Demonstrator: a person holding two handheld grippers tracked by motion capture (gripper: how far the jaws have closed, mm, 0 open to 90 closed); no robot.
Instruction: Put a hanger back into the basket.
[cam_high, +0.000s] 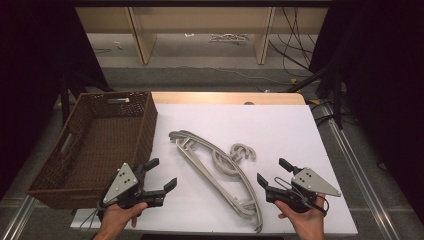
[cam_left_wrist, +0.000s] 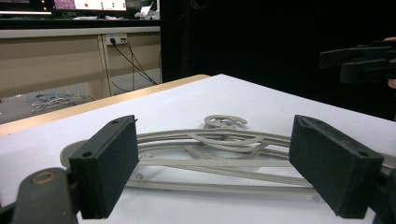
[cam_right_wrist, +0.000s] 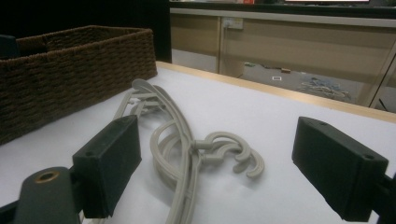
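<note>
The left gripper (cam_high: 161, 174) is released, its jaws stand wide apart with nothing between the pads, and it hovers over the white table (cam_high: 280, 125) just beside the near corner of the wicker basket (cam_high: 95, 145). The right gripper (cam_high: 272, 172) is released as well, empty, near the right end of the hangers (cam_high: 215, 167). These grey plastic hangers lie flat in a small stack on the white surface, between the two grippers, with their hooks (cam_high: 243, 151) turned toward the right side. The brown basket stands at the left edge of the table, apart from the hangers.
</note>
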